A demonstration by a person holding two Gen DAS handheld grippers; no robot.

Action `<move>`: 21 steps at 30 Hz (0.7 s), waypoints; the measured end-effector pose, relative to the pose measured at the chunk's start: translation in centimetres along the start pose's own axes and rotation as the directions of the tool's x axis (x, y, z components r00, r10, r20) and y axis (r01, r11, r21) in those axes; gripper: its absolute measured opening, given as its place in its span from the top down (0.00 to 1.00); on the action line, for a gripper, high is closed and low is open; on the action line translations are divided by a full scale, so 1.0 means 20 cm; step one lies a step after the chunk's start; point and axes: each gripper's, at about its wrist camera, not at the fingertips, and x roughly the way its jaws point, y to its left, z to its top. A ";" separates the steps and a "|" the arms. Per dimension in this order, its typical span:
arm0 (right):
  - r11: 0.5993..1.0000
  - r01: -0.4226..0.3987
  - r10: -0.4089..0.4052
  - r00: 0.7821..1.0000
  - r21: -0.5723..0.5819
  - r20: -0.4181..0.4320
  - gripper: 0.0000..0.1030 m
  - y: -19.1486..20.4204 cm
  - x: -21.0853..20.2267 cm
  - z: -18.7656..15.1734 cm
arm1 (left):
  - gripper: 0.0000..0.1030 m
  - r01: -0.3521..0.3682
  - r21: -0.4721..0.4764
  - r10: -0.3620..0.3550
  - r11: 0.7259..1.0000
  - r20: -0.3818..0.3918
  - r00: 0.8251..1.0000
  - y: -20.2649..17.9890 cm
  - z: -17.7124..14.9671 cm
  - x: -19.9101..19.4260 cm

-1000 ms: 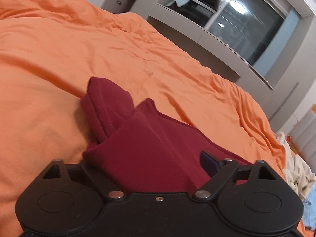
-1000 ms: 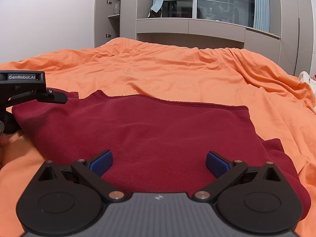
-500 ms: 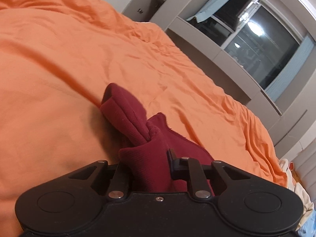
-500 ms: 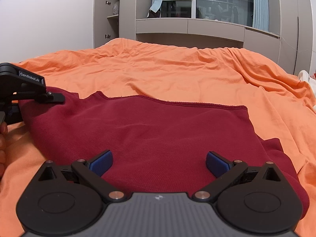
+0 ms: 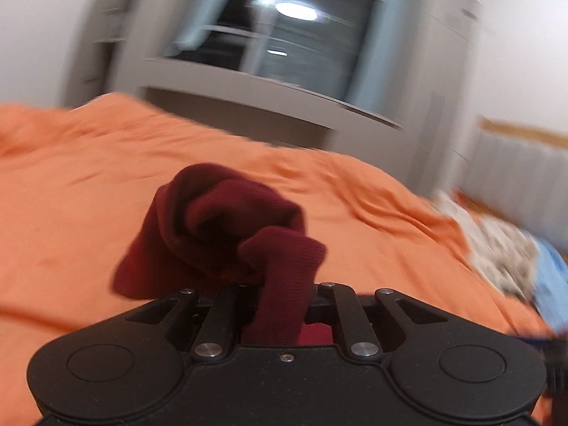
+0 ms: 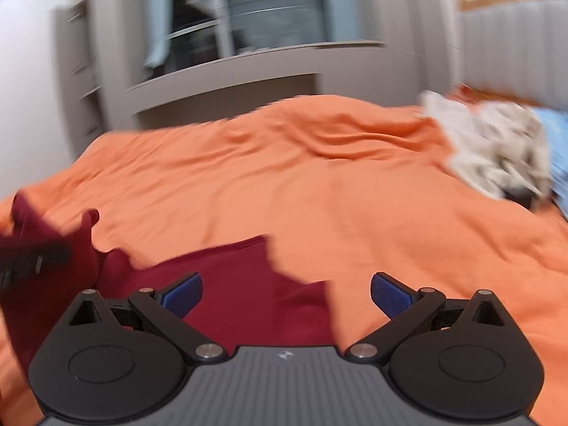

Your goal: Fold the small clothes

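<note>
A dark red garment (image 5: pixel 220 227) is bunched in front of my left gripper (image 5: pixel 280 294), which is shut on a fold of it and holds it raised above the orange bedsheet (image 5: pixel 71 184). In the right wrist view the rest of the red garment (image 6: pixel 248 284) lies on the sheet under and left of my right gripper (image 6: pixel 285 293). The right gripper is open and empty, its blue pads (image 6: pixel 390 296) wide apart. The left gripper (image 6: pixel 32 262) shows blurred at the left edge of that view, with red cloth around it. Both views are motion-blurred.
A heap of pale clothes (image 6: pixel 497 152) and something light blue (image 6: pixel 557 142) lie at the right side of the bed; they also show in the left wrist view (image 5: pixel 504 248). Grey cabinets and a dark window (image 6: pixel 269 10) stand behind the bed.
The left gripper closed on the garment's edge, lifted it and swung right. The right gripper swung right too, so the garment now sits lower left in its view and looks pulled off its flat shape.
</note>
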 end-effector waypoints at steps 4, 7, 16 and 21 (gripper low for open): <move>0.991 0.037 -0.038 0.999 0.131 0.006 0.00 -0.21 0.00 0.04 | 0.87 0.159 0.163 -0.148 0.974 -0.077 0.986 -0.24 -0.05 0.04; 0.985 0.036 -0.037 0.999 0.166 -0.001 0.00 -0.29 0.00 0.03 | 0.87 0.280 0.269 -0.240 0.921 -0.175 0.955 -0.40 -0.14 0.04; 0.986 -0.021 0.033 0.997 0.167 -0.067 0.00 -0.24 0.09 -0.02 | 0.63 0.374 0.345 -0.272 0.861 -0.309 0.911 -0.51 -0.32 0.03; 0.968 -0.103 0.127 0.987 0.230 -0.095 0.00 -0.24 0.12 -0.05 | 0.39 0.397 0.334 -0.297 0.855 -0.312 0.903 -0.52 -0.30 0.01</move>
